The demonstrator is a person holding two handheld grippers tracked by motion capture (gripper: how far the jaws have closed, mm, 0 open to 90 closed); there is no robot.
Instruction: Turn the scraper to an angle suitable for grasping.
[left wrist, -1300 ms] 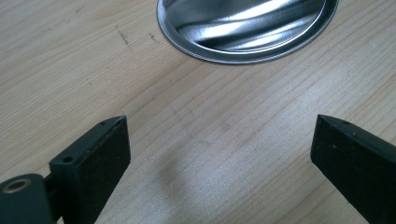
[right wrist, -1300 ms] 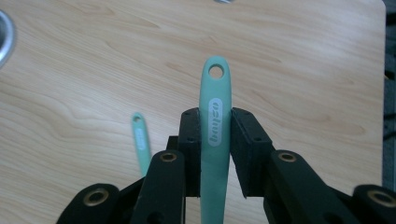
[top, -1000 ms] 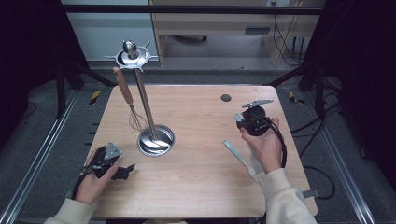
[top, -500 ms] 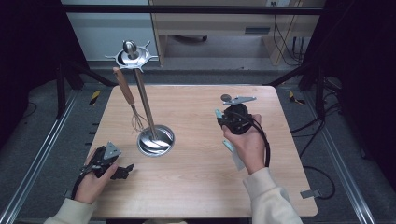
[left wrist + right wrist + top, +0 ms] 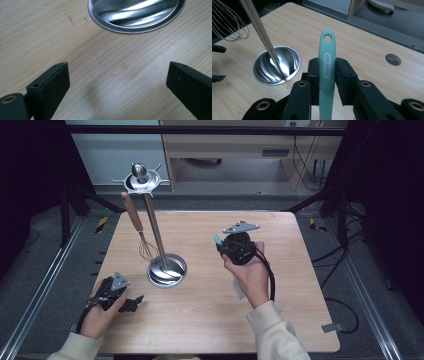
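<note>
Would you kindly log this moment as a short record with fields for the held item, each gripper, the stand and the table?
held item: teal utensil handle with a hanging hole at its tip
right gripper: jaws shut on the handle, raised over the table
left gripper: jaws open, nothing between them, low near the stand's base
stand: metal pole on a round base, hook ring on top
whisk: wooden-handled, hangs from the stand
table: light wood

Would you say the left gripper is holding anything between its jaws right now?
No, the left gripper has its jaws wide apart with only bare table between them.
</note>
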